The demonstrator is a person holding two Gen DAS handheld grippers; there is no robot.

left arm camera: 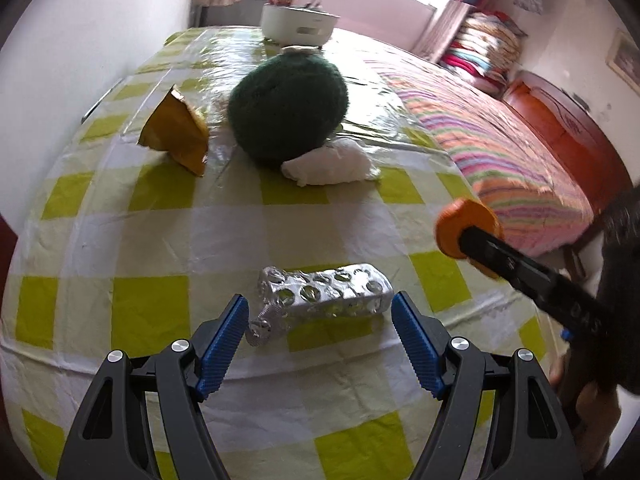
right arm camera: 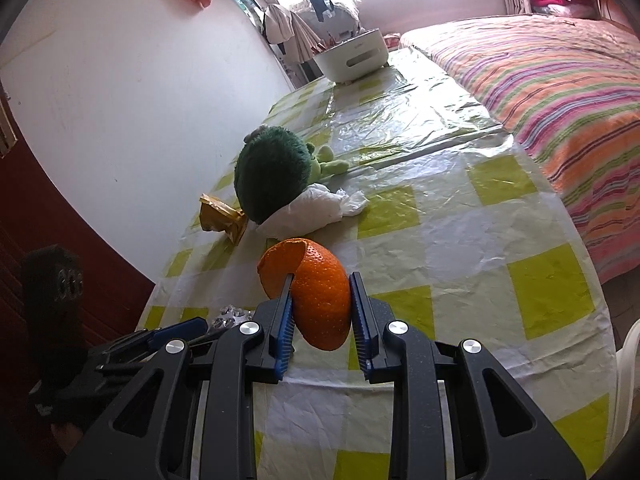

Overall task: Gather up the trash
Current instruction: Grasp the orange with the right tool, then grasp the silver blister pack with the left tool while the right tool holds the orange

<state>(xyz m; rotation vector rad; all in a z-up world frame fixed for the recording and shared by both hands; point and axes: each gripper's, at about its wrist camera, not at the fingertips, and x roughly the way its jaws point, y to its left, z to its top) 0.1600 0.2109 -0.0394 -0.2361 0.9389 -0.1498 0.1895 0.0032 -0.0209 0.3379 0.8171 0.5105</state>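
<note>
My right gripper [right arm camera: 322, 298] is shut on a curved piece of orange peel [right arm camera: 320, 300], held above the checked tablecloth; the left wrist view shows the same peel [left arm camera: 466, 226] at the right, on the tip of the right gripper. My left gripper [left arm camera: 320, 312] is open, its blue pads [left arm camera: 224, 348] either side of a crumpled silver pill blister pack [left arm camera: 326, 294] that lies on the cloth. Farther back lie a crumpled white tissue [left arm camera: 330, 166] and a yellow-brown wrapper [left arm camera: 176, 132], both beside a dark green plush toy [left arm camera: 286, 114].
A white bin [left arm camera: 298, 24] stands at the table's far end. A bed with a striped blanket [left arm camera: 500, 148] runs along the table's right side, a white wall along the left. Clear plastic covers the checked cloth [right arm camera: 440, 208]. A person's hand [left arm camera: 580, 392] holds the right gripper.
</note>
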